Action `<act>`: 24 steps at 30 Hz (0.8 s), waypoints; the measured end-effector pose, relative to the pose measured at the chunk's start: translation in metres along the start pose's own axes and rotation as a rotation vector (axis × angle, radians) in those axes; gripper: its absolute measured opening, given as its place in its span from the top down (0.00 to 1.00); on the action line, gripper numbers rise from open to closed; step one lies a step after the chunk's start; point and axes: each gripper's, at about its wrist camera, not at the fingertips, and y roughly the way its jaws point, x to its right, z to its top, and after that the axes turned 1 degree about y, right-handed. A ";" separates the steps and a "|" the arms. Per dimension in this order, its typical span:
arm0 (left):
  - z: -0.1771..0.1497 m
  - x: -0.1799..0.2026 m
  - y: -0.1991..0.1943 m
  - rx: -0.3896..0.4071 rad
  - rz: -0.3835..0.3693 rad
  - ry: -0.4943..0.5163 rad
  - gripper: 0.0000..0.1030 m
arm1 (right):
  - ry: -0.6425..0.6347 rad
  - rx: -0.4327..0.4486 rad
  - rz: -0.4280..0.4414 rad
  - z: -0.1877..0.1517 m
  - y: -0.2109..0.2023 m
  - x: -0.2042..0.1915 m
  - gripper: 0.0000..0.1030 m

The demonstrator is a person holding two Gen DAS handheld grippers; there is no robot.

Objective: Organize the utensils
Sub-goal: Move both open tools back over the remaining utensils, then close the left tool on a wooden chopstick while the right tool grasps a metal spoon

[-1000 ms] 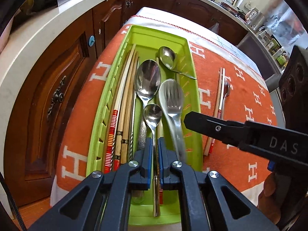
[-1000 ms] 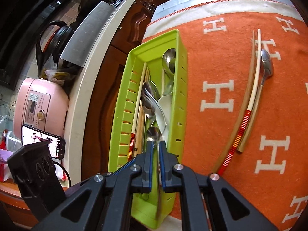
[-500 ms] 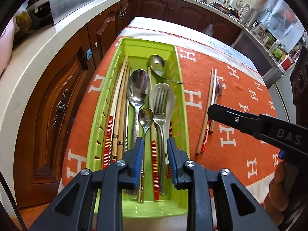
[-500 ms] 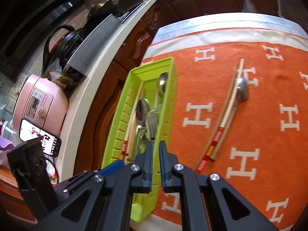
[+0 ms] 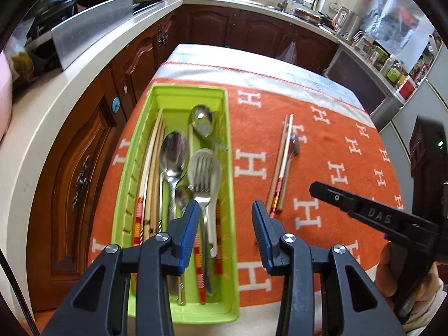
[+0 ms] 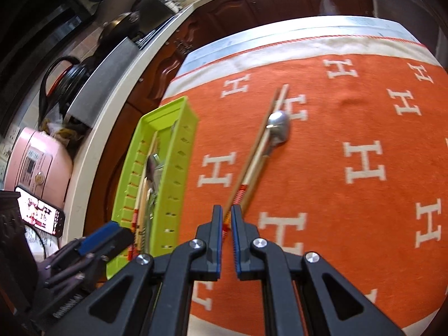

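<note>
A lime-green utensil tray (image 5: 228, 151) (image 6: 184, 151) lies on the orange cloth and holds spoons, a fork (image 5: 204, 176) and several chopsticks. A pair of chopsticks (image 5: 282, 165) (image 6: 257, 151) and a small metal spoon (image 5: 294, 147) (image 6: 278, 128) lie on the cloth to the tray's right. My left gripper (image 5: 225, 210) is open and empty above the tray's near right side. My right gripper (image 6: 227, 218) is nearly shut and empty, its tips just above the chopsticks' red-striped near ends; it shows at right in the left wrist view (image 5: 316, 187).
The orange cloth with white H marks (image 5: 336, 168) (image 6: 364, 154) covers a small table. A white counter (image 5: 56, 106) and dark wood cabinets run along the left. A pink rice cooker (image 6: 36, 162) and a phone (image 6: 39, 212) sit on the counter.
My left gripper let go of a small spoon in the tray, opened wide and pulled back up. My right gripper moved right, from over the tray to the chopsticks on the cloth.
</note>
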 end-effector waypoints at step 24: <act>0.057 0.066 0.114 -0.186 -0.076 0.085 0.84 | 0.102 -0.008 0.030 0.015 0.009 0.056 0.92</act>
